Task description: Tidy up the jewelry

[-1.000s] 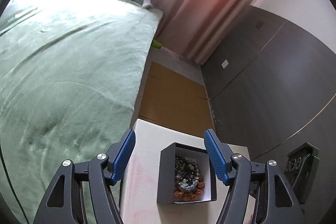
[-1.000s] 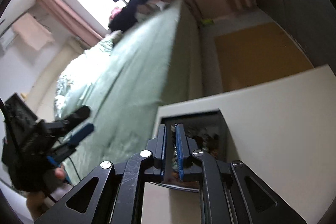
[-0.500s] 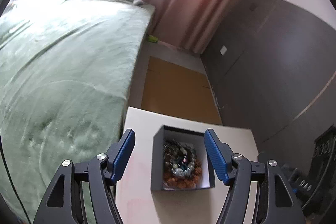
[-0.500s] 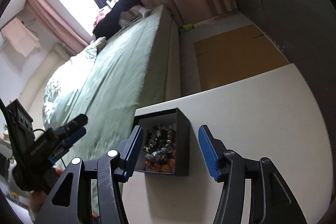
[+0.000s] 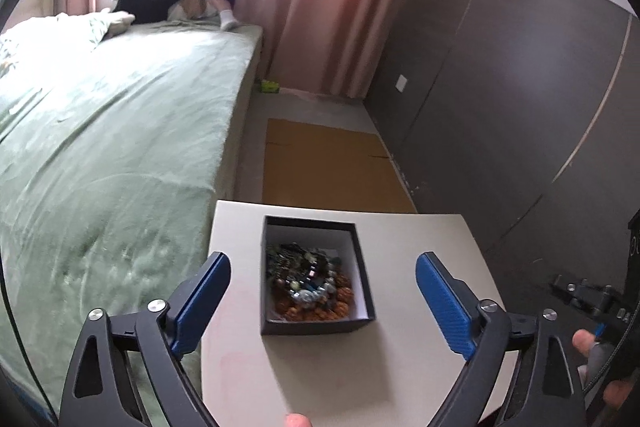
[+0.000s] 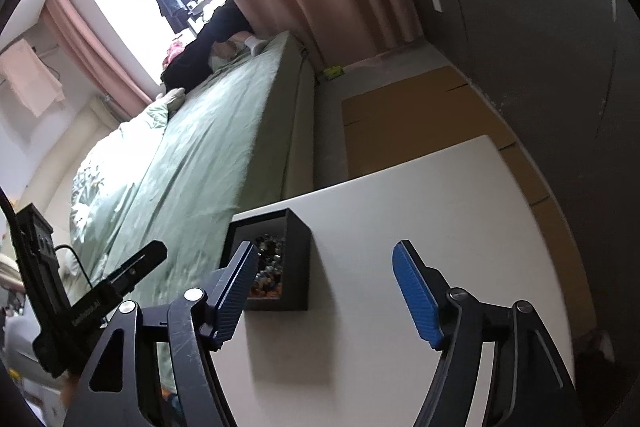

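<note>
The left gripper [image 5: 323, 297] hangs over the desk's [image 5: 420, 355] near edge, its fingers opening with nothing pressed between them, likely framing the black box [image 5: 316, 325] for a look. The box sits toward the desk's left edge by the bed [image 5: 100, 147], heaped with tangled bead bracelets [image 5: 310, 281], dark, bluish and orange. The right gripper [image 6: 324, 291] is opening too, empty.

left gripper [image 5: 323, 301] opening, right gripper [image 6: 325, 291] withdrawn from box [image 6: 298, 259], opening
</note>
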A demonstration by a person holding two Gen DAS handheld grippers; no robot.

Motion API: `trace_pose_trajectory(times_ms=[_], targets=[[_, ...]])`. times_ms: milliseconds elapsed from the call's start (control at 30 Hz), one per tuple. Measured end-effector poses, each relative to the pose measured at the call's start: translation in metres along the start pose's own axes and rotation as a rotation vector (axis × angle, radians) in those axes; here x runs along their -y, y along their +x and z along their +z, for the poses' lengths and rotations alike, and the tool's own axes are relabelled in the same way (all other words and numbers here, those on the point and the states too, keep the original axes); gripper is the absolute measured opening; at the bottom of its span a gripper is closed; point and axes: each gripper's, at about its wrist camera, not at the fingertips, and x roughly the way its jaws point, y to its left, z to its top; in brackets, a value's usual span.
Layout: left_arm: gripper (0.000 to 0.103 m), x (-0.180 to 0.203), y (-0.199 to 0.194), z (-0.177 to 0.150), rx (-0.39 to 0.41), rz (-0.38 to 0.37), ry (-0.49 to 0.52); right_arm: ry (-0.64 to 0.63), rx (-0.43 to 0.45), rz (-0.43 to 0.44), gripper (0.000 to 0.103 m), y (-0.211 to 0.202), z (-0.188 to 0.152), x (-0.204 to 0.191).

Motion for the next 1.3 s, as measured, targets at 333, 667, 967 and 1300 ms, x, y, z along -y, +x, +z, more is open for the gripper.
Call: trace_pose_trajectory(times_ms=[333,667,967,1300], targets=[[0.102,0.021,-0.025,-0.026,0.025,-0.037,0.031,-0.020,0.010,-0.017,0.103,-0.029,-0.016,0.012],[0.102,0.027,-0.050,-0.043,0.071,-0.012,0.059,-0.093,0.010,-0.037,0.103,-0.048,-0.030,0.014],[0.102,0.030,-0.058,-0.044,0.087,0.004,0.111,-0.131,-0.012,-0.065,0.103,-0.053,-0.035,0.010],[0.102,0.035,-0.056,-0.046,0.083,-0.008,0.134,-0.155,-0.017,-0.061,0.103,-0.053,-0.037,0.004]])
